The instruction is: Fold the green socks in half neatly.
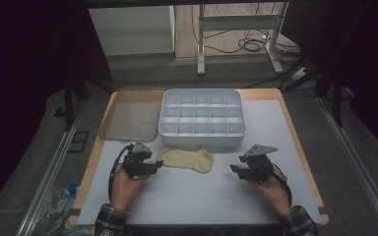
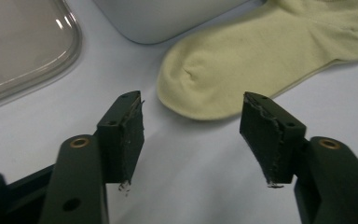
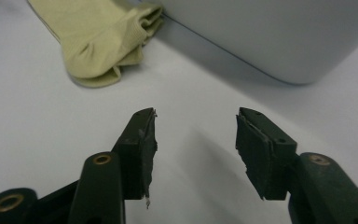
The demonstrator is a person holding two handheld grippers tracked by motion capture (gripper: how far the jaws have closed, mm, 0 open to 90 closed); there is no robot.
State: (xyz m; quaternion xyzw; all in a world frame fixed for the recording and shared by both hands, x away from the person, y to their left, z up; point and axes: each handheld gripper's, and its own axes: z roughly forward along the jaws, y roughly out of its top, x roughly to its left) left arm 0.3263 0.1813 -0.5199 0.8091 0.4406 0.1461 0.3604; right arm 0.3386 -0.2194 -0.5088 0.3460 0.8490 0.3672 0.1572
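Observation:
A pale yellow sock (image 1: 187, 159) lies flat on the white mat, just in front of the white compartment box (image 1: 202, 139). My left gripper (image 1: 158, 166) is at the sock's left end, jaws open and empty. In the left gripper view the sock's toe (image 2: 261, 51) lies just beyond the left gripper (image 2: 193, 135), apart from its pads. My right gripper (image 1: 234, 169) is to the right of the sock, jaws also open and empty. In the right gripper view the sock's cuff (image 3: 102, 42) lies well ahead and to the left of the right gripper (image 3: 196, 149).
The compartment box (image 2: 158, 18) (image 3: 270, 37) has several empty cells. A clear lid (image 1: 130, 120) (image 2: 18, 46) lies to its left on the wooden tabletop. The white mat (image 1: 192, 196) stretches to the table's near edge. A metal desk frame (image 1: 236, 29) stands beyond the table.

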